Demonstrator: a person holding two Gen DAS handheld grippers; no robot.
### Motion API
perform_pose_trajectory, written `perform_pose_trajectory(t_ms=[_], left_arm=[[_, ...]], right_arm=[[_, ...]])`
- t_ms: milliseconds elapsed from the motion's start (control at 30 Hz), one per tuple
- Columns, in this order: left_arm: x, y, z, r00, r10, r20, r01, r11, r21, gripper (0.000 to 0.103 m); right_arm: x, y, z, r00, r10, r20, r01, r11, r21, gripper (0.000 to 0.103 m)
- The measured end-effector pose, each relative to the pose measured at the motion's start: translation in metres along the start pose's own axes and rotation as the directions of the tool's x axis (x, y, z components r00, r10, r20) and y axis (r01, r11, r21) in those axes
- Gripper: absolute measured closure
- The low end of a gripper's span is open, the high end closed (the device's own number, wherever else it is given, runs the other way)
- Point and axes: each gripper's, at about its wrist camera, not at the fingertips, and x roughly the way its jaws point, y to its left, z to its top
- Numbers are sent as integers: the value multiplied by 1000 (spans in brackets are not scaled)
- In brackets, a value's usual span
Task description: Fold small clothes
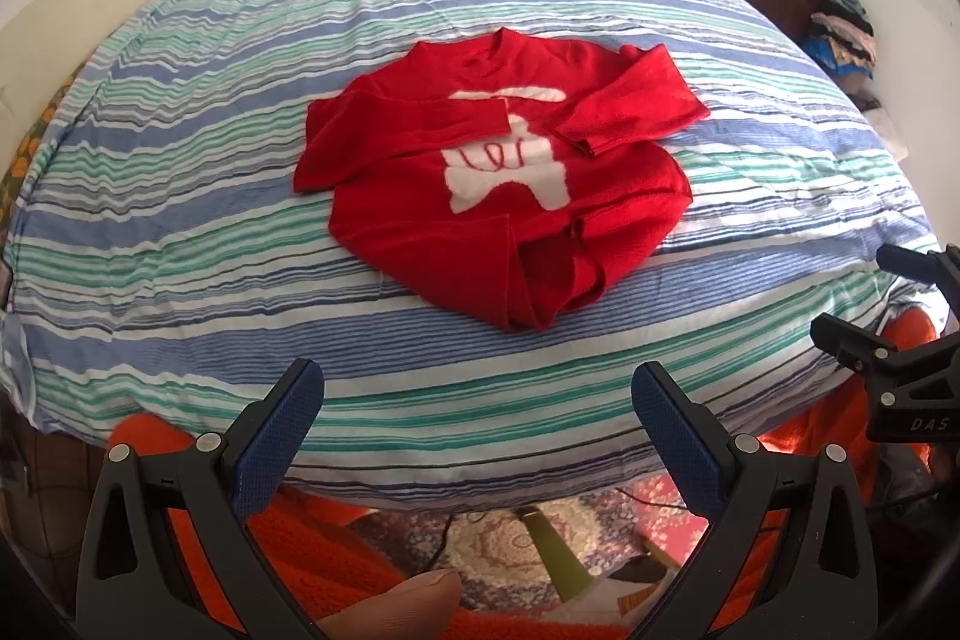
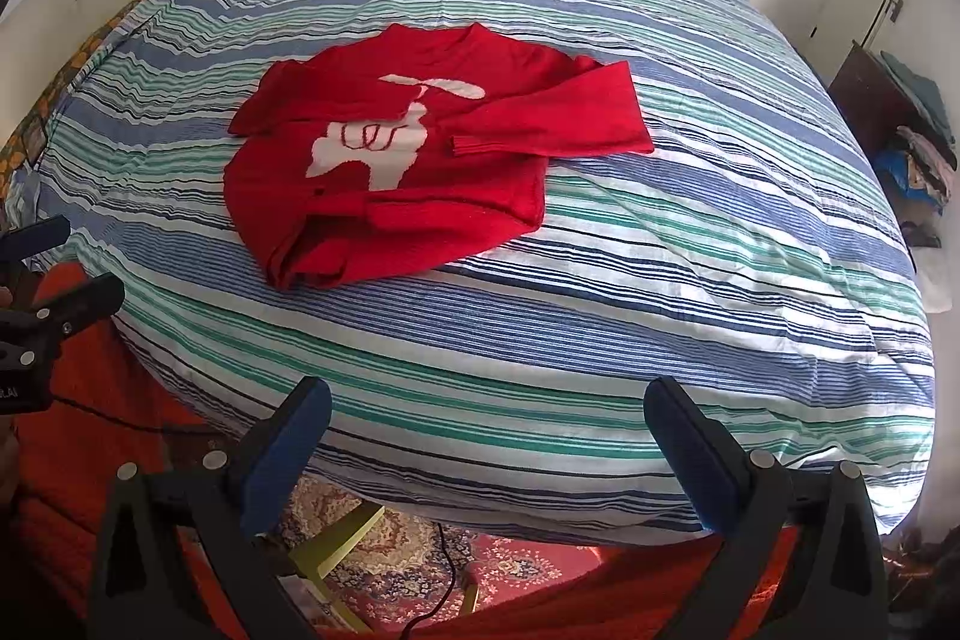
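A small red sweater (image 1: 498, 172) (image 2: 396, 160) with a white animal shape on its front lies on the striped bed. Both sleeves are laid across the chest, and its near hem is bunched and partly turned up. My left gripper (image 1: 477, 391) hangs open over the bed's near edge, well short of the sweater, nothing between its blue pads. My right gripper (image 2: 486, 409) is open too, near the bed's front edge and to the right of the sweater. Each view catches the other gripper at its side, the right gripper (image 1: 870, 292) and the left gripper (image 2: 54, 262).
The bed cover (image 1: 180, 220) (image 2: 720, 250) is blue, green and white striped. Beyond the near edge are orange fabric (image 1: 312, 550), a patterned rug (image 2: 384, 550) and a yellow-green stool leg (image 1: 549, 550). A dark cabinet with piled clothes (image 2: 900, 118) stands at the right wall.
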Motion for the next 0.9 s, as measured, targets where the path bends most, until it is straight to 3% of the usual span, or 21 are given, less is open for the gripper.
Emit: perform_pose_trajectory(t_ms=[900], left_arm=[[7, 0, -1, 1000, -7, -22, 7, 1000, 4, 1]], right_arm=[[3, 4, -1, 1000, 6, -8, -6, 1000, 4, 0]])
